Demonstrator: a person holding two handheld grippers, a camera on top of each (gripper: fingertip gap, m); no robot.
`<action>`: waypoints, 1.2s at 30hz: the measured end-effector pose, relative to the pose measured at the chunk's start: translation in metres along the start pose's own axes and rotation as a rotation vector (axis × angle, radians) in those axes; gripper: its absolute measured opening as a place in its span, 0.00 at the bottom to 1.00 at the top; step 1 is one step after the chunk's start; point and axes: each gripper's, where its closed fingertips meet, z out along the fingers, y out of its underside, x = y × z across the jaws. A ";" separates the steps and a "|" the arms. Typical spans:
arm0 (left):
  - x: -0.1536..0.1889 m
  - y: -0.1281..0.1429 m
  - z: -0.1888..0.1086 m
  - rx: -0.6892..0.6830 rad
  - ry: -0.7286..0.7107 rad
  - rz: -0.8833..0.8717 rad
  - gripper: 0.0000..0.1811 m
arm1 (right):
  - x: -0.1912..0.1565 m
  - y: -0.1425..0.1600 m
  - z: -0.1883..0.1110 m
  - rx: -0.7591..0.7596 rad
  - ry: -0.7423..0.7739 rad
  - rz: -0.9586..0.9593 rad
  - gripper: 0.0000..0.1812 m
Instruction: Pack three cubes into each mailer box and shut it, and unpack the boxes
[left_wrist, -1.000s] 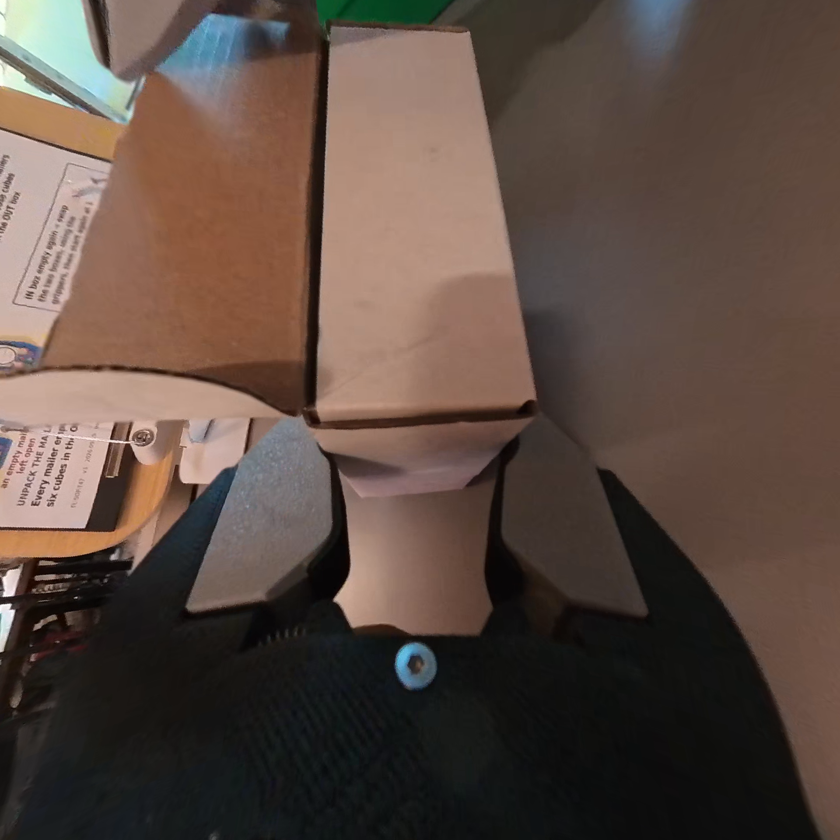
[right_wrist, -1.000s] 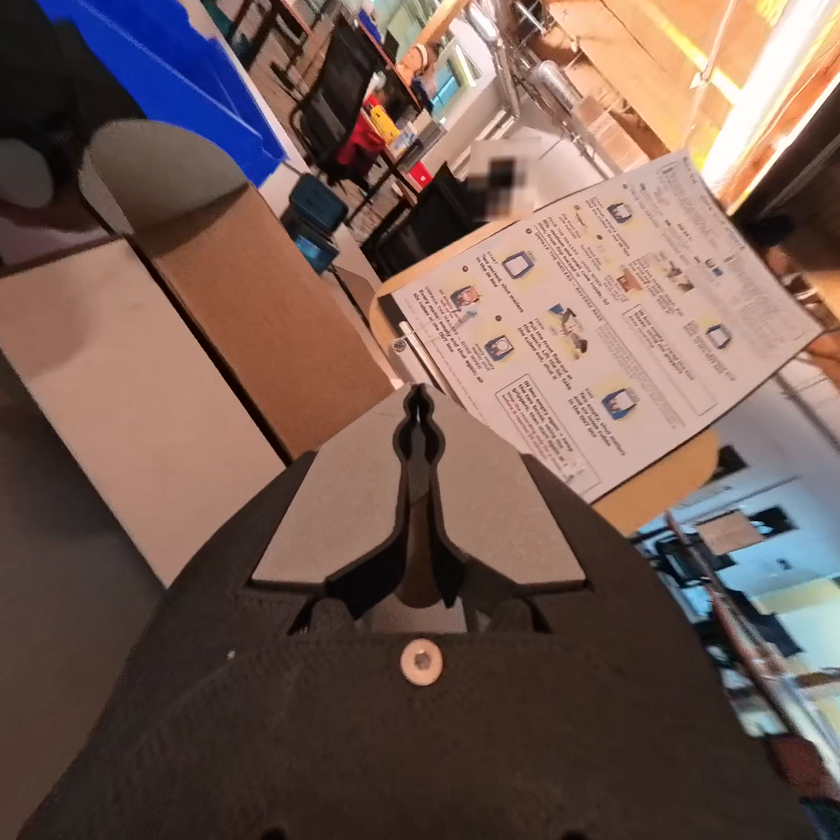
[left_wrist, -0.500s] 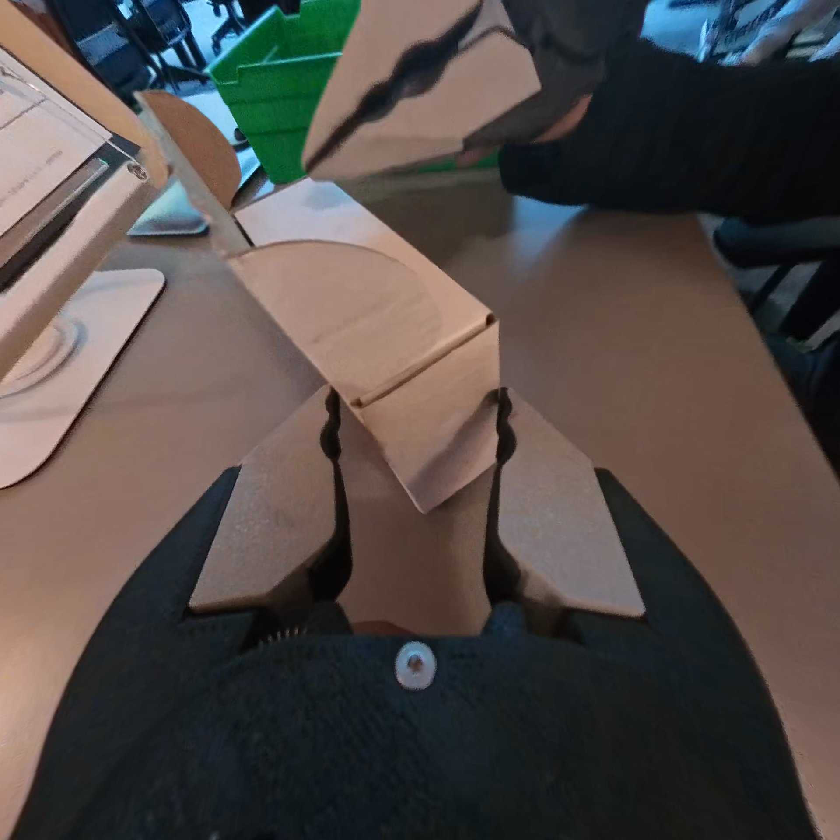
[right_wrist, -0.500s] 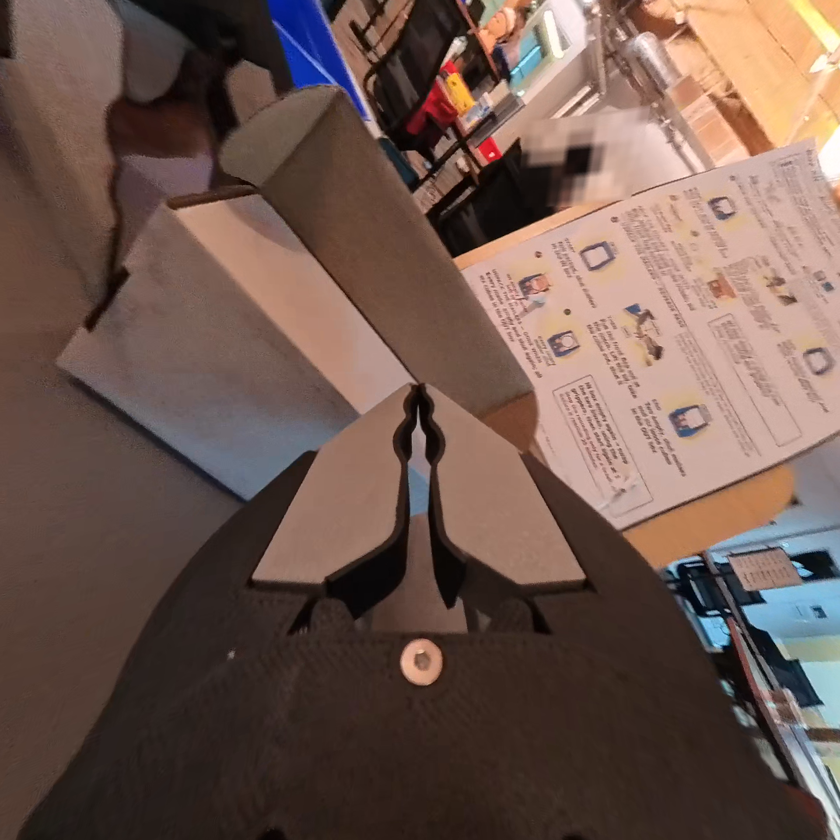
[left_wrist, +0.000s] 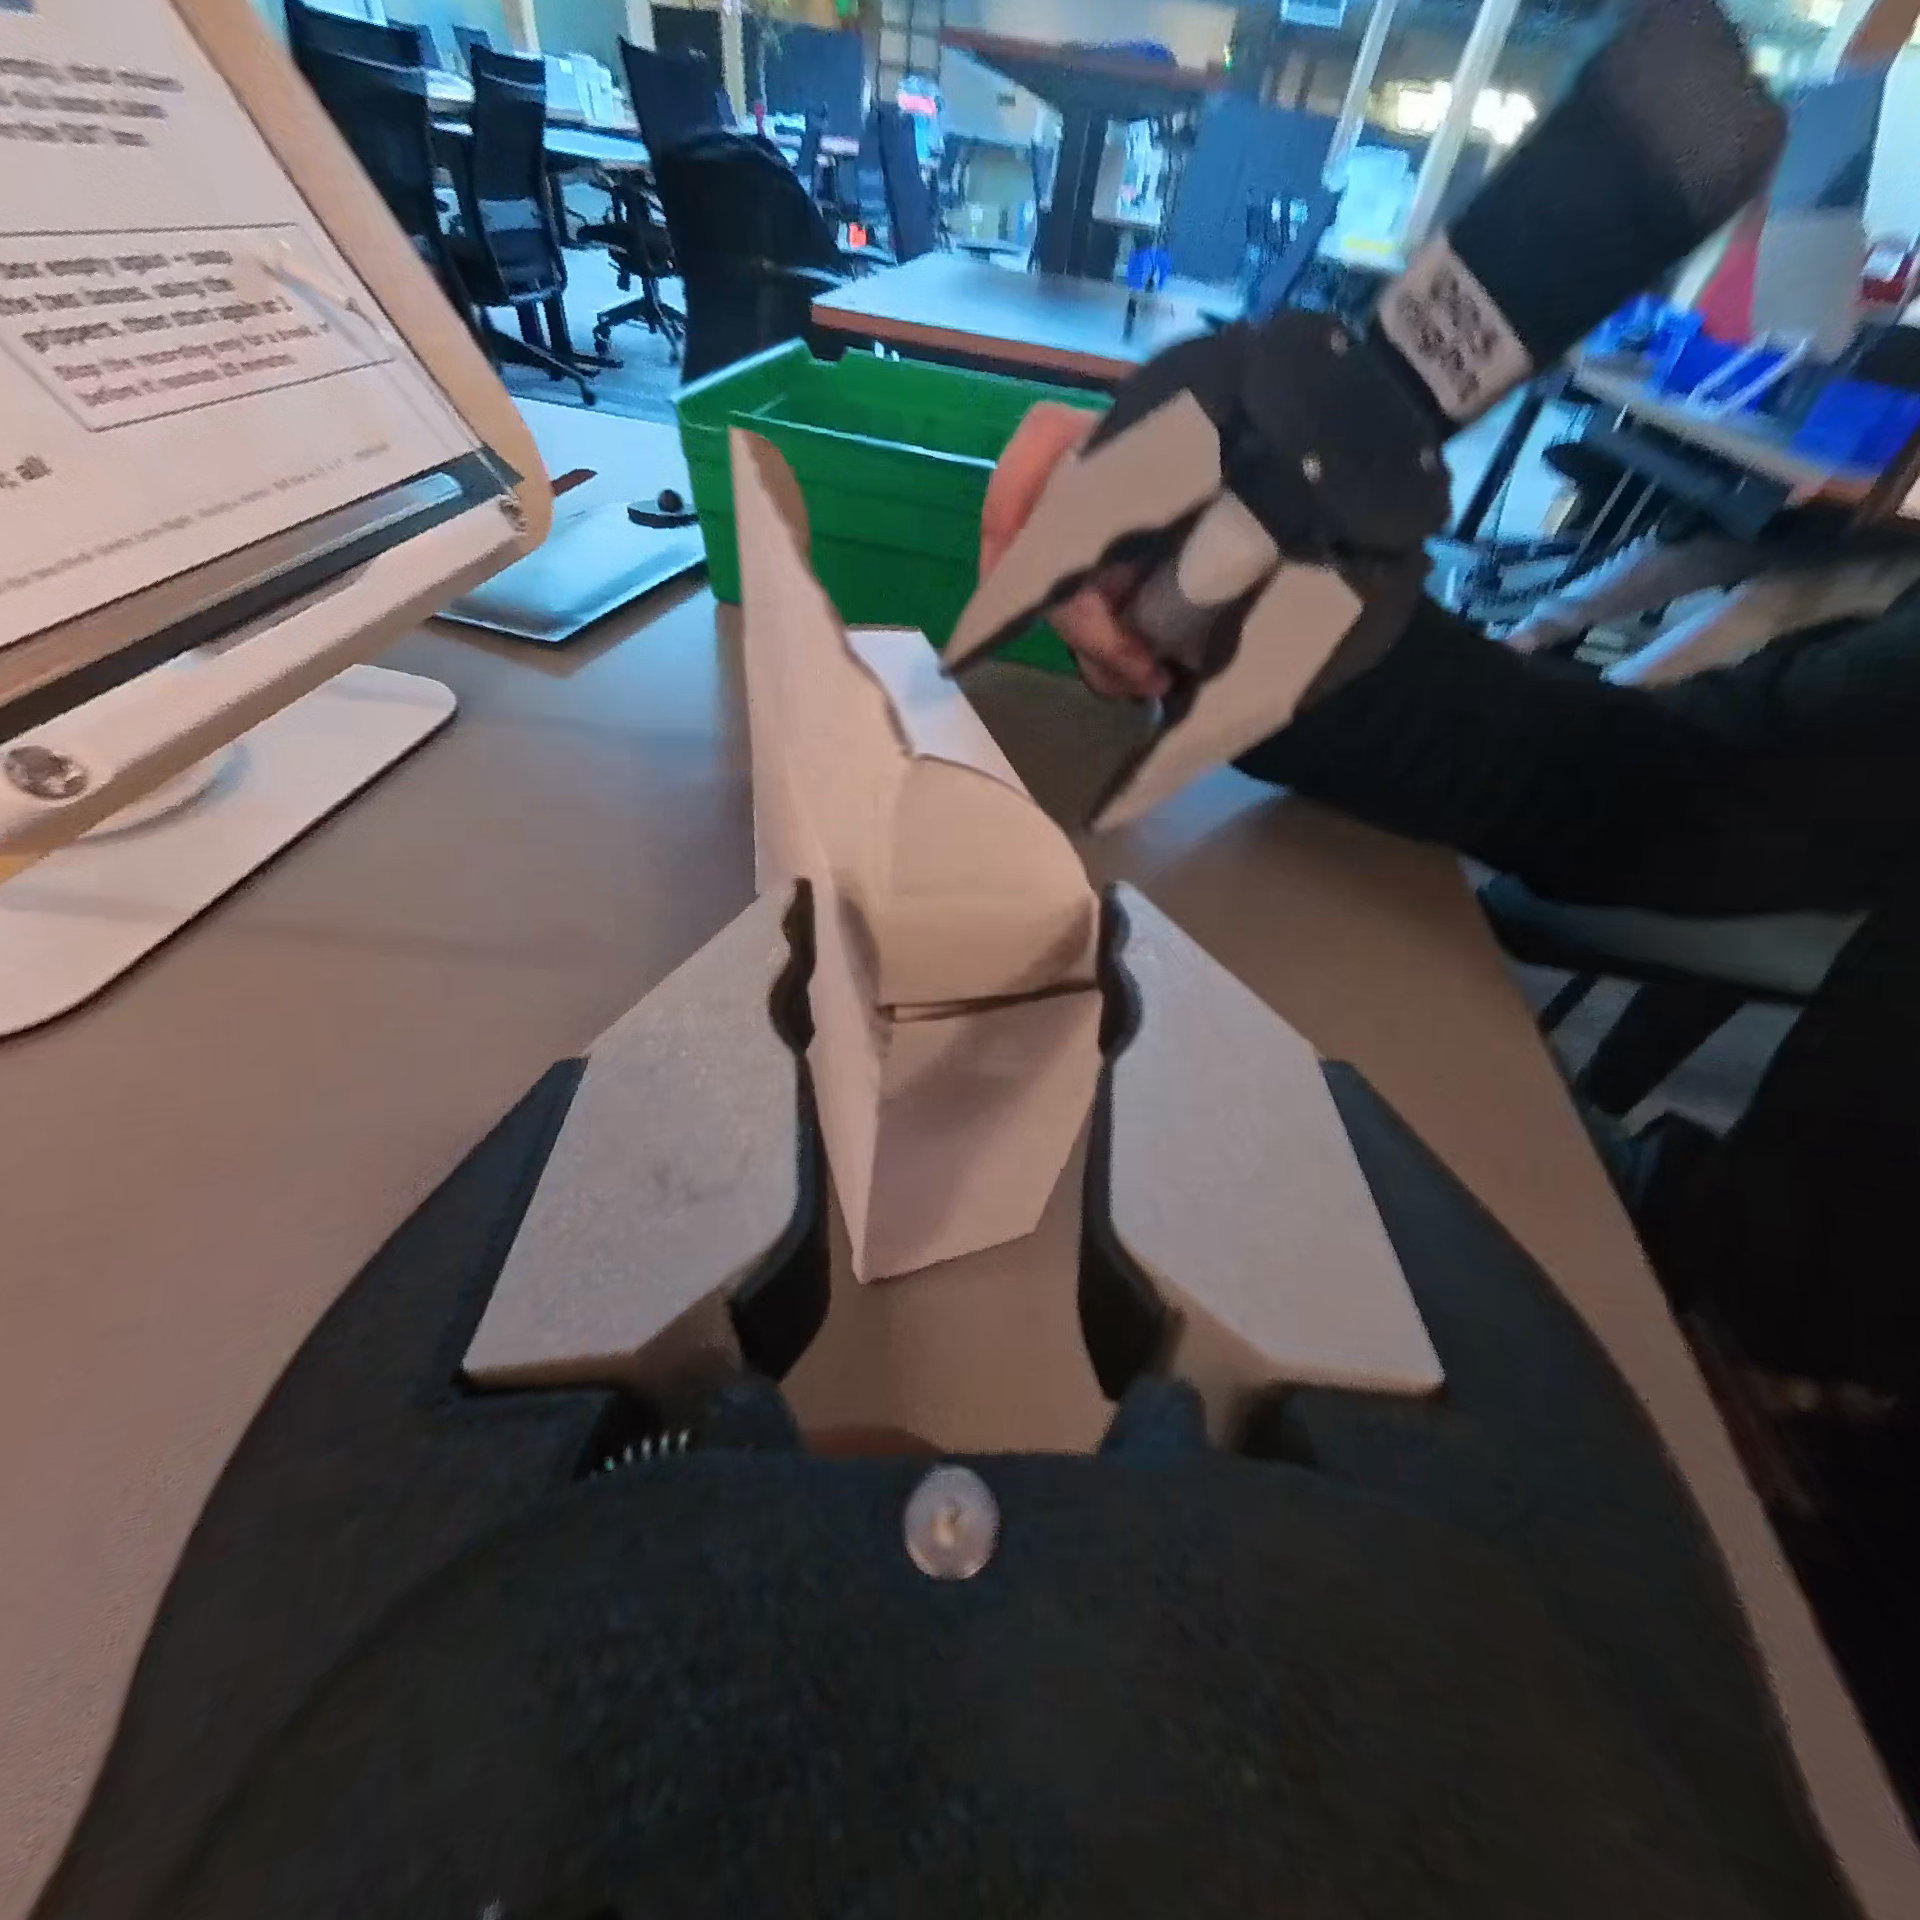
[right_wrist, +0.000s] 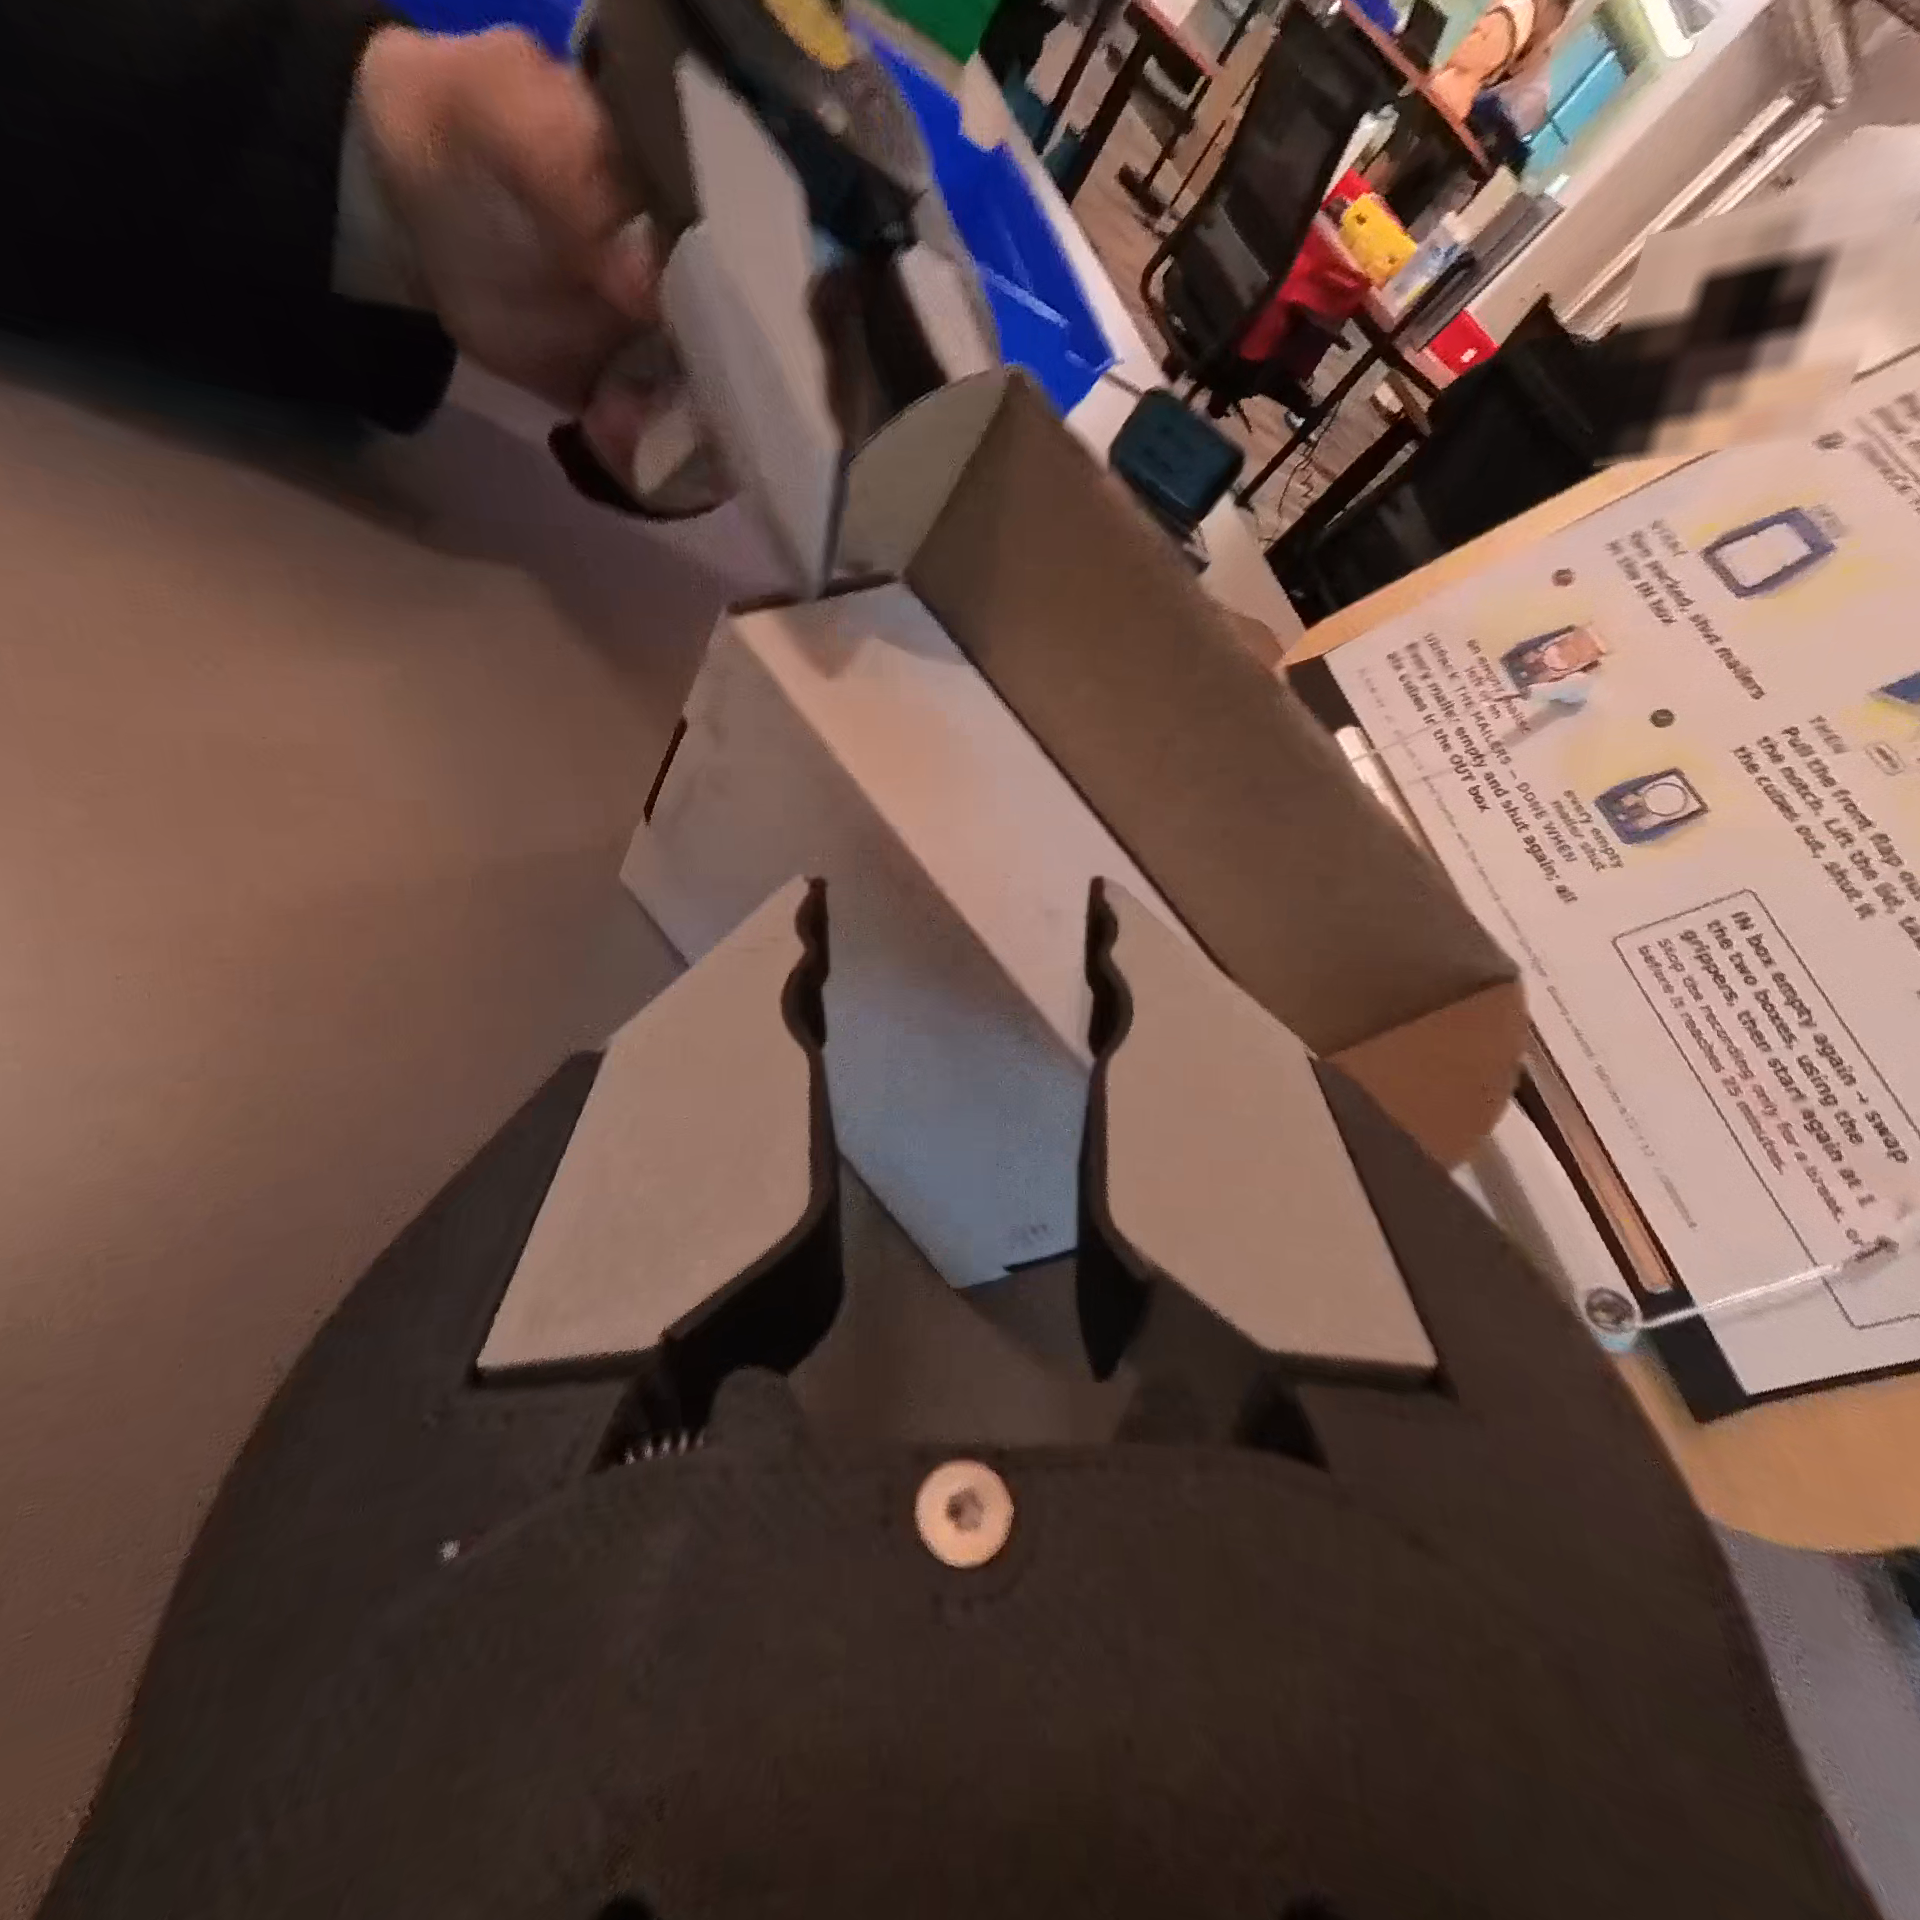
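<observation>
The white cardboard mailer box (left_wrist: 940, 831) rests on the brown table (left_wrist: 416, 935) with its lid flap (right_wrist: 1195, 748) raised. The left gripper (left_wrist: 951, 935) is clamped across the box's near end, fingers touching both sides. The right gripper (right_wrist: 951, 935) hovers released, fingers spread, above the box's other end. A green plastic bin (left_wrist: 862, 478) stands behind the box, toward the table's far edge; an instruction sheet stand (left_wrist: 208, 416) occupies the table's left side.

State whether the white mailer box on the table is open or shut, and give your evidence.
Open. The mailer box has its lid standing up off the body, brown inside showing. The left gripper clasps one end. Contents cannot be seen.
</observation>
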 end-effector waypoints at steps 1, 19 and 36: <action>-0.002 -0.003 -0.001 0.022 0.004 -0.035 0.29 | -0.003 0.003 0.002 -0.017 -0.006 -0.028 0.29; -0.037 -0.024 -0.018 0.152 -0.181 -0.192 0.20 | -0.027 0.002 -0.003 0.007 -0.037 -0.247 0.18; 0.000 -0.044 -0.025 0.239 0.053 -0.160 0.20 | 0.006 -0.048 -0.046 0.346 -0.013 0.041 0.06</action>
